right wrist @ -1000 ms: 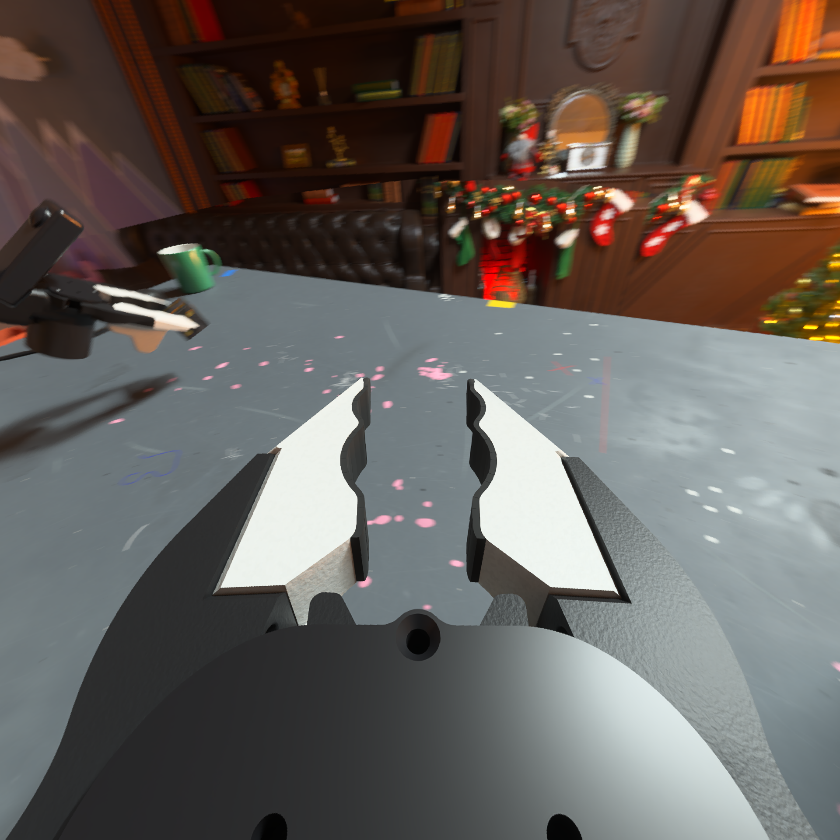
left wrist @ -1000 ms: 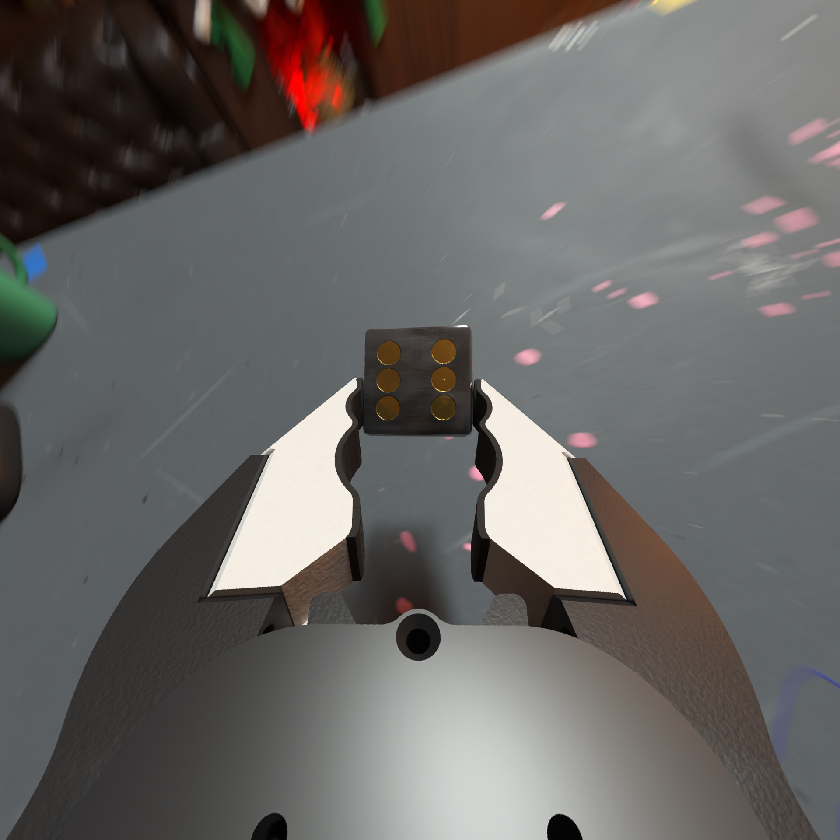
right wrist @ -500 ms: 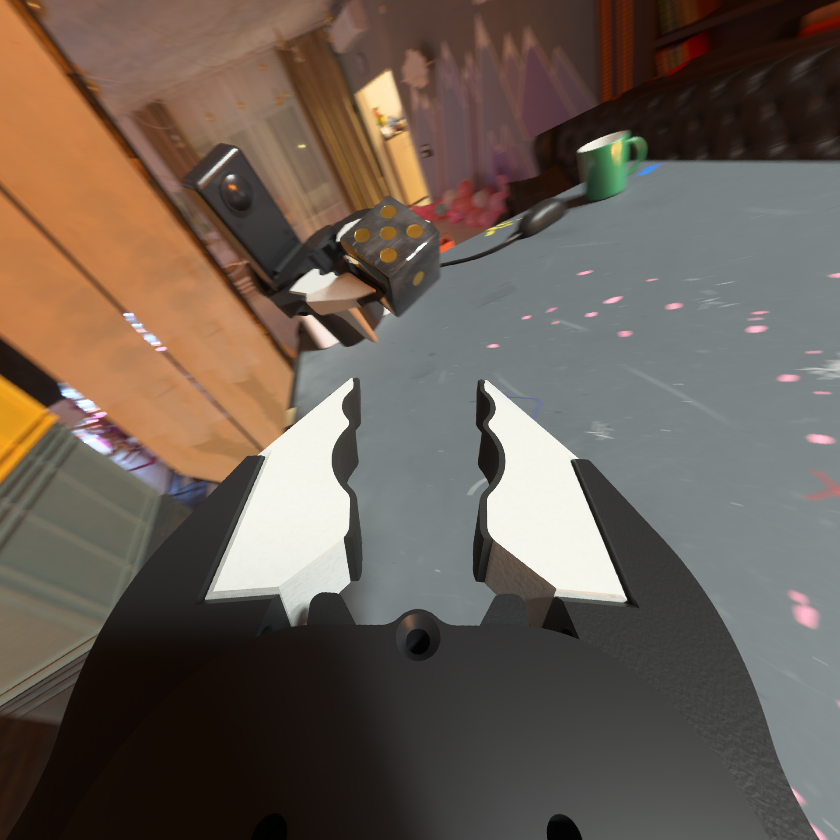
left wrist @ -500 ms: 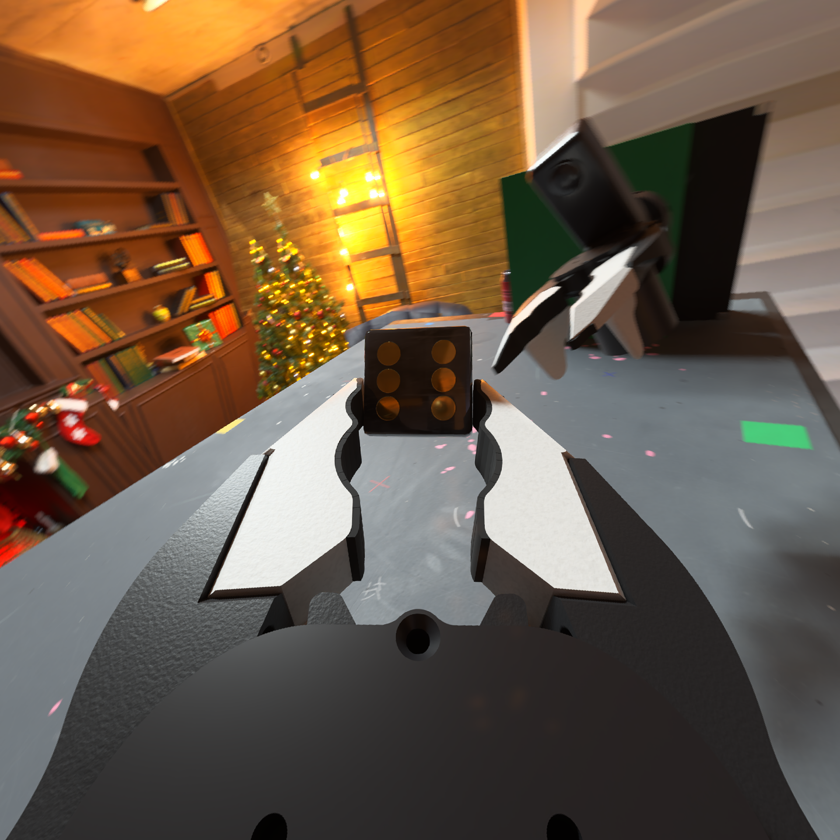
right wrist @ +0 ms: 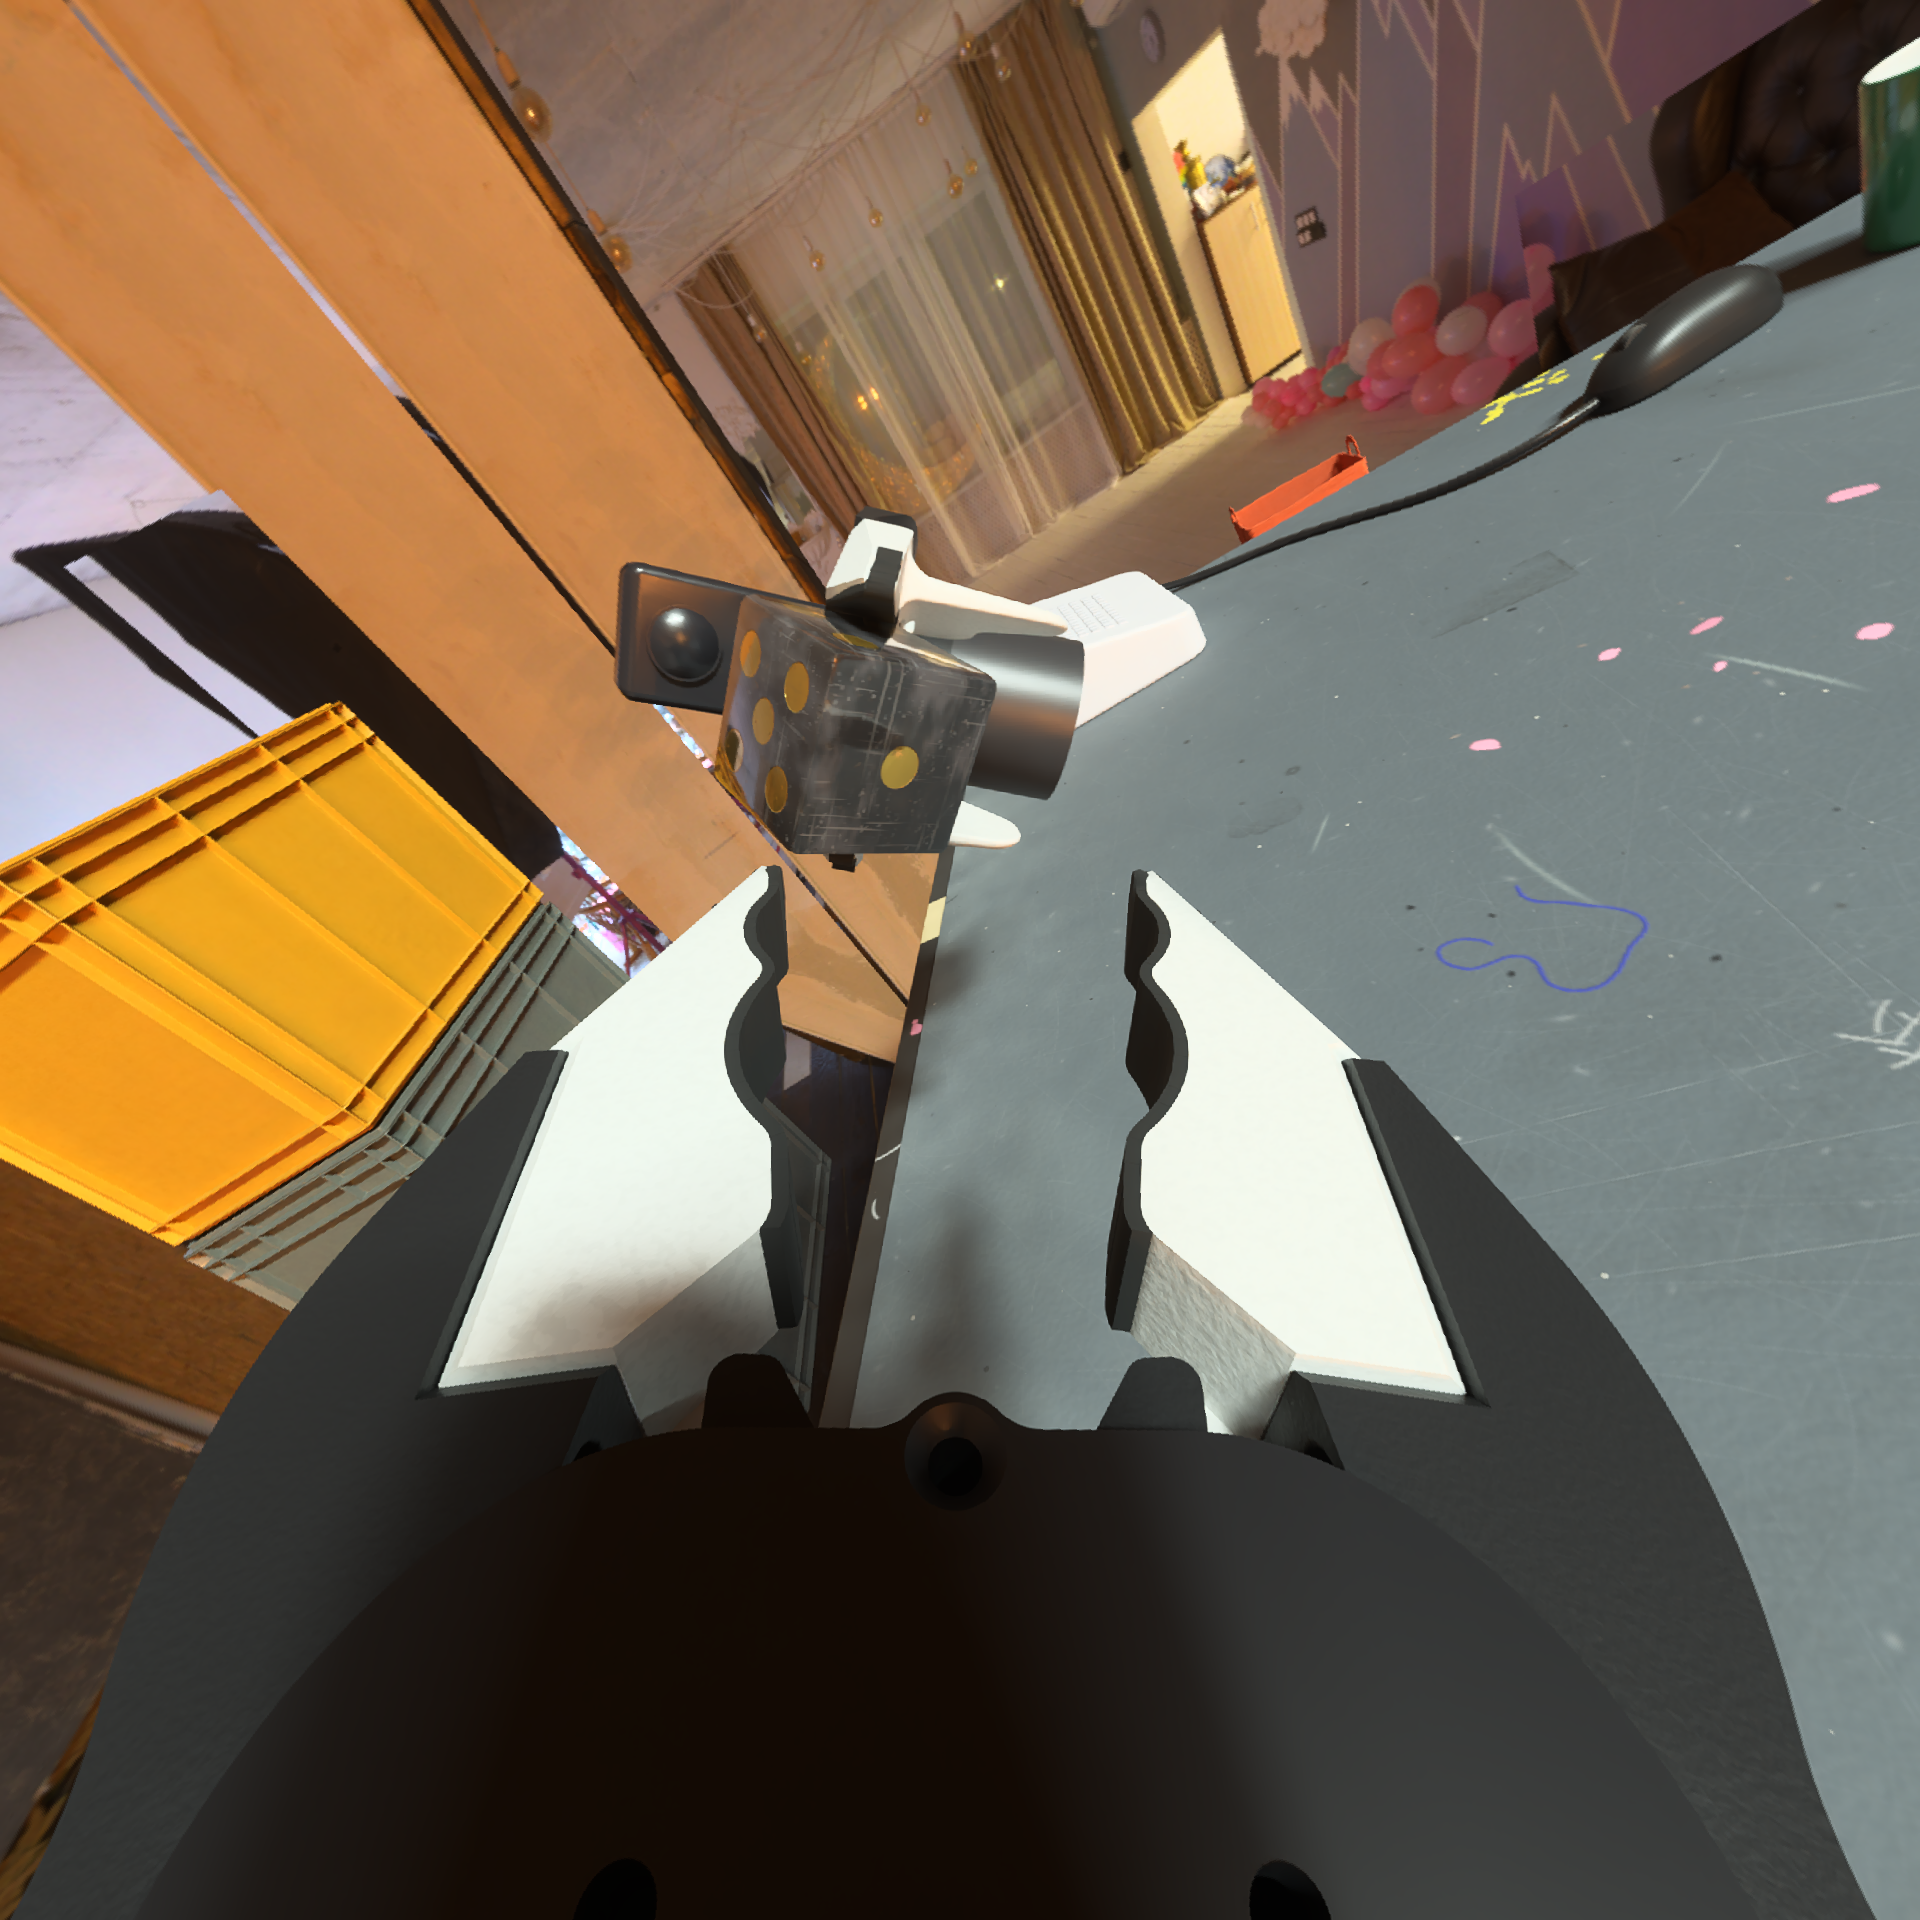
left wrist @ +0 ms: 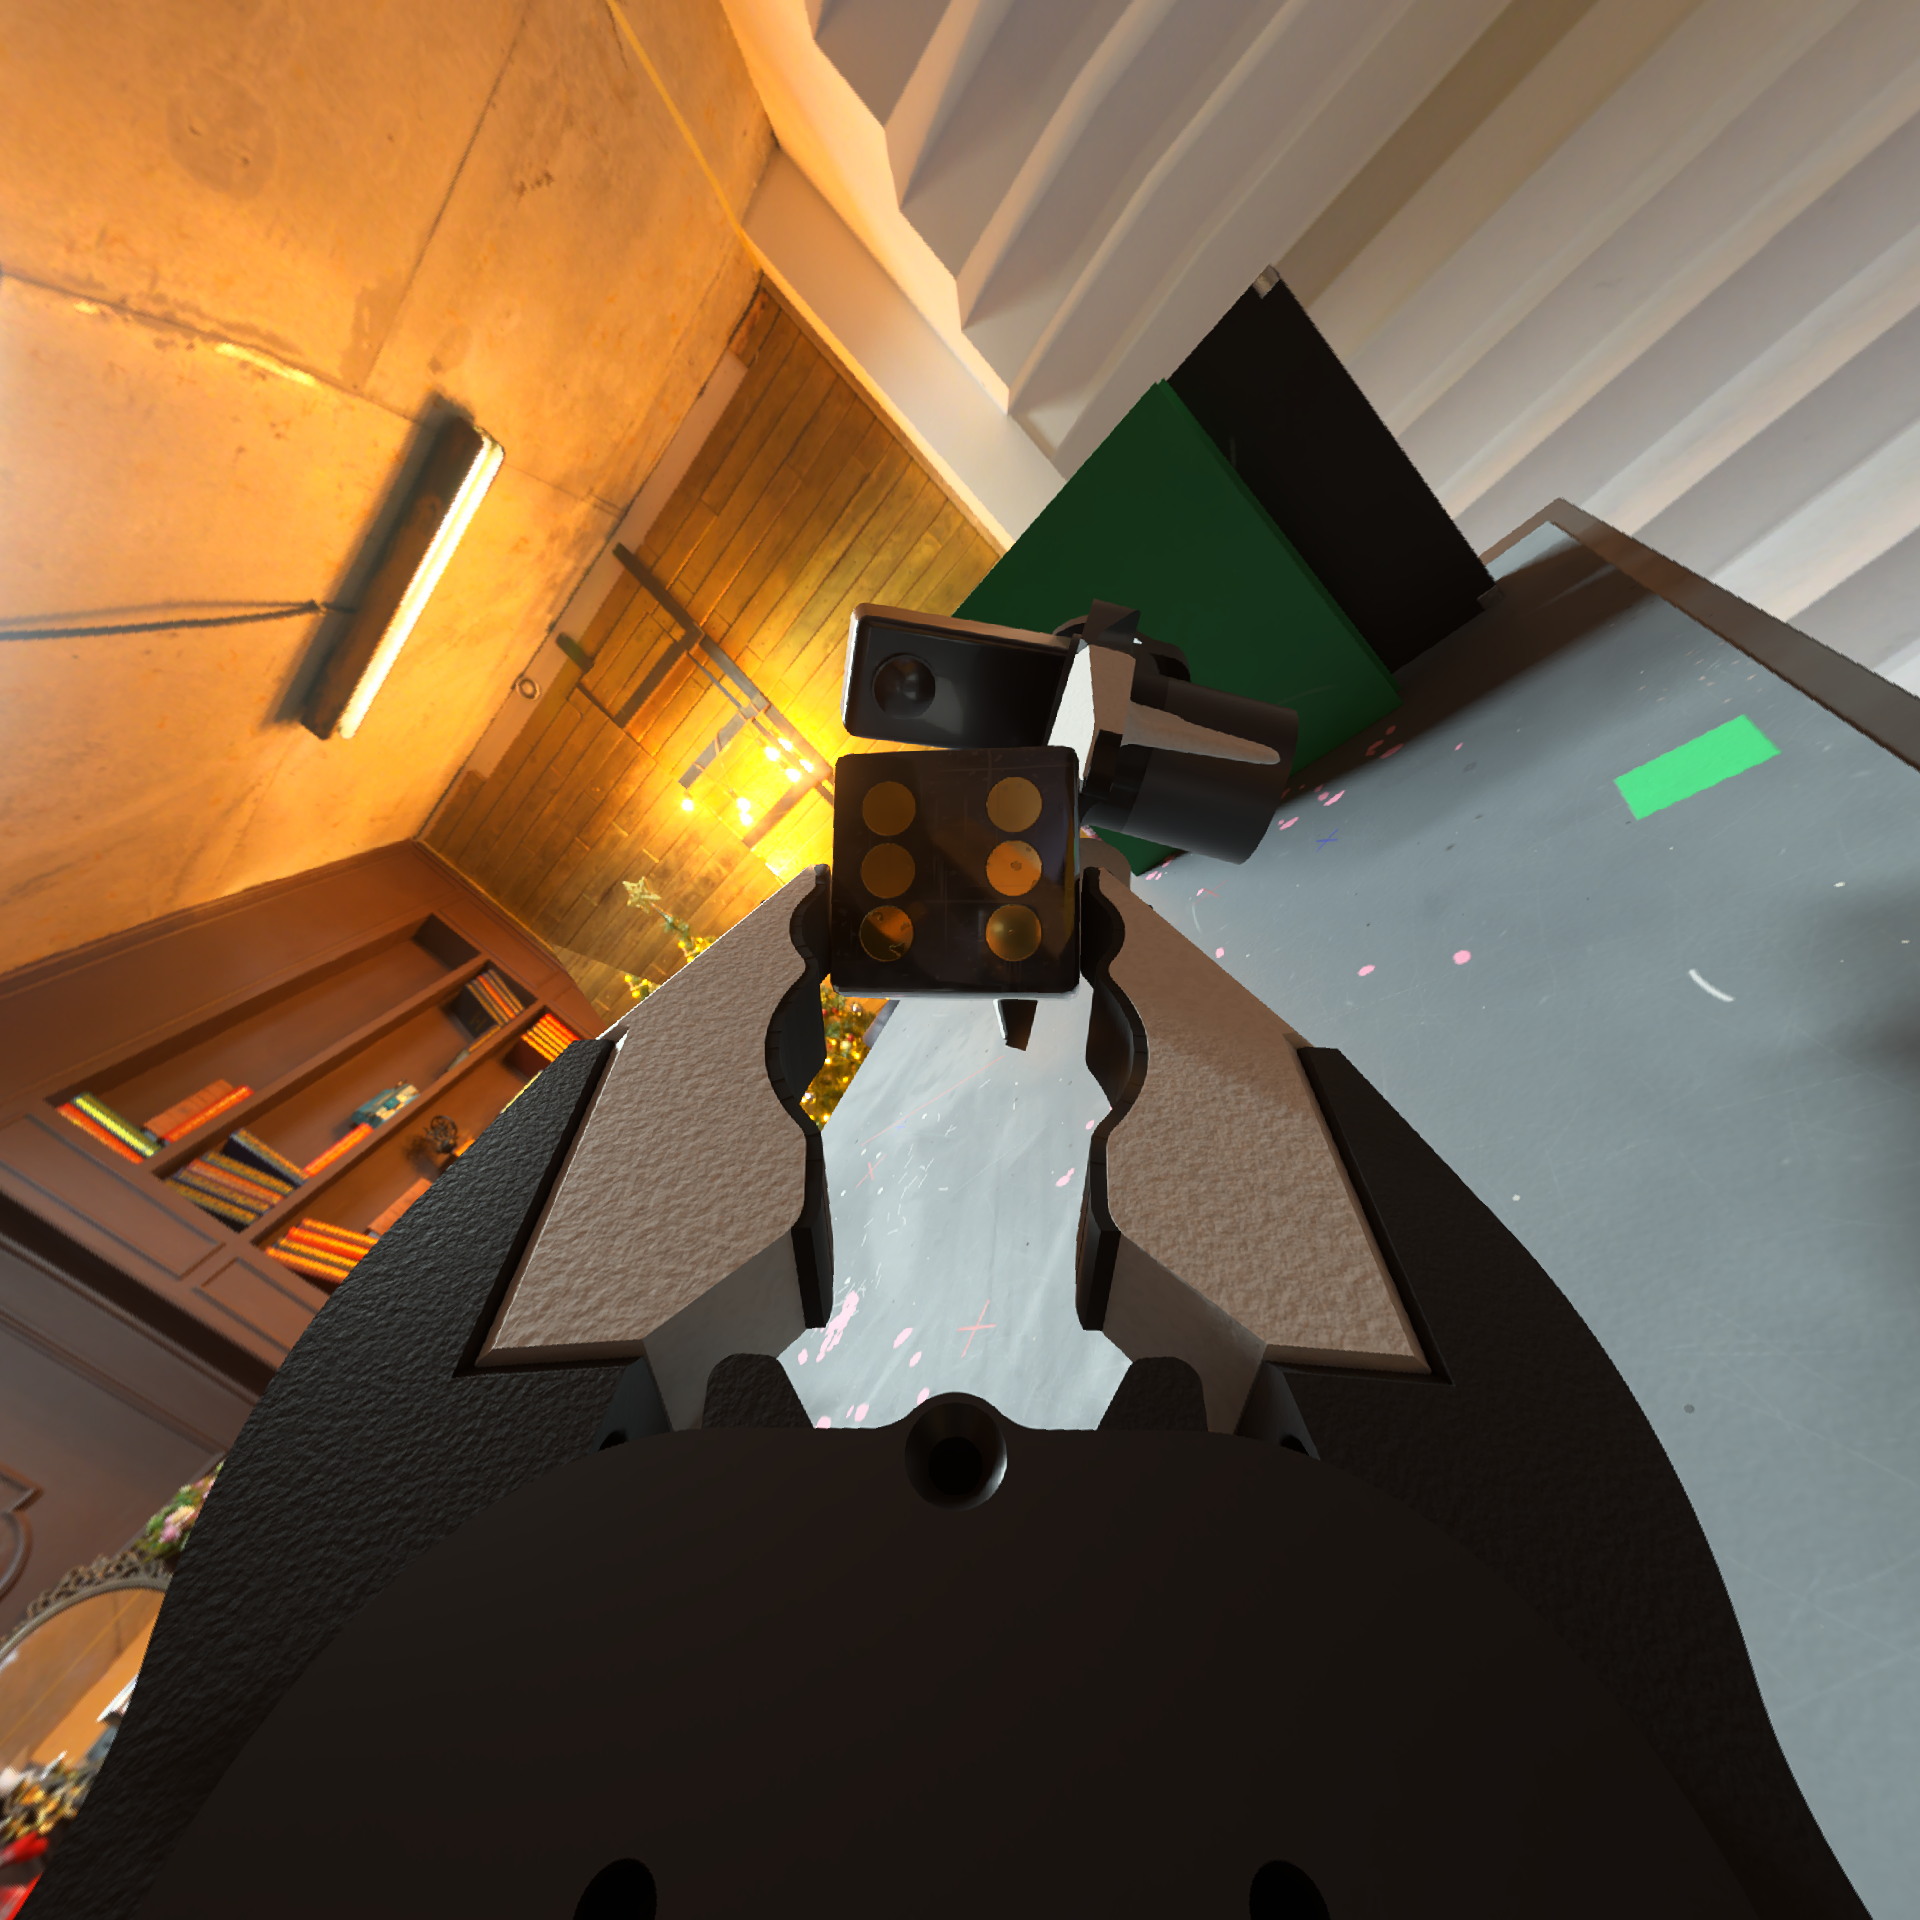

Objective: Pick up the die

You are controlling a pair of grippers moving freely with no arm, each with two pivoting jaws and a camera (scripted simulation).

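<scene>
One die (left wrist: 954, 871) is seen, clamped at the fingertips of the left gripper (left wrist: 954, 914) and raised clear of the grey counter (left wrist: 1558, 1091). Its six-pip face is turned to the left wrist view; only the right wrist view shows the die (right wrist: 857, 743) from outside, with a five-pip and a one-pip face, held above the counter's edge. The right gripper (right wrist: 954, 894) is held with jaws spread wide and nothing between them, just short of the die. A green patch (left wrist: 1694, 767) near the far corner is shown in the left view alone. One mouse (right wrist: 1688, 332) with its cable, one green mug (right wrist: 1891, 156) and one blue scribble (right wrist: 1548, 945) are shown in the right view alone.
</scene>
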